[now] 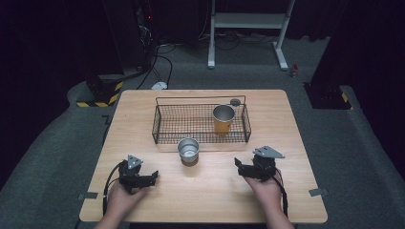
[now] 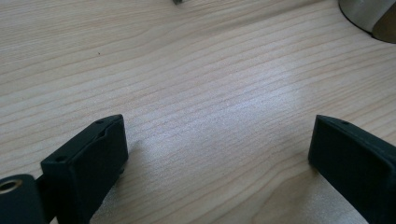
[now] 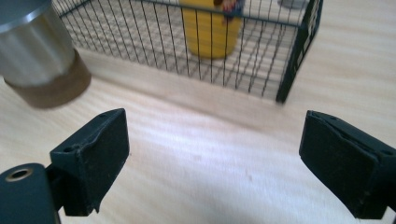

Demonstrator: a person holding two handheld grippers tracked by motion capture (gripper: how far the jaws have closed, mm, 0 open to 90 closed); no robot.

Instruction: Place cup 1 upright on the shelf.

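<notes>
- Nearest the high camera, the person's two hands rested at the near edge of the pale wooden tabletop (image 1: 210, 191), each holding black tongs: the left tongs (image 1: 152, 177) and the right tongs (image 1: 239, 166), both with jaws spread apart and gripping nothing
- The short silver metal cup with a brown base (image 1: 188, 151) stood upright on the tabletop between the two tongs and a little beyond them, just in front of the black wire basket (image 1: 200, 137)
- A taller silver cup with a yellow body (image 1: 223, 119) stood upright inside the basket, toward its right end
- From the right tongs (image 3: 215, 149) the short cup (image 3: 39, 60) lay ahead and to the left; from the left tongs (image 2: 217, 154) it lay ahead and to the right (image 2: 369, 18). Both looked about equally near, the right perhaps slightly nearer
- The cup's long axis was vertical, so a sideways grip on its wall seemed likely
- The right gripper view showed the basket mesh (image 3: 261, 56) and the yellow cup (image 3: 210, 32); the left gripper view gave mainly bare wood grain plus a sliver of the cup
</notes>
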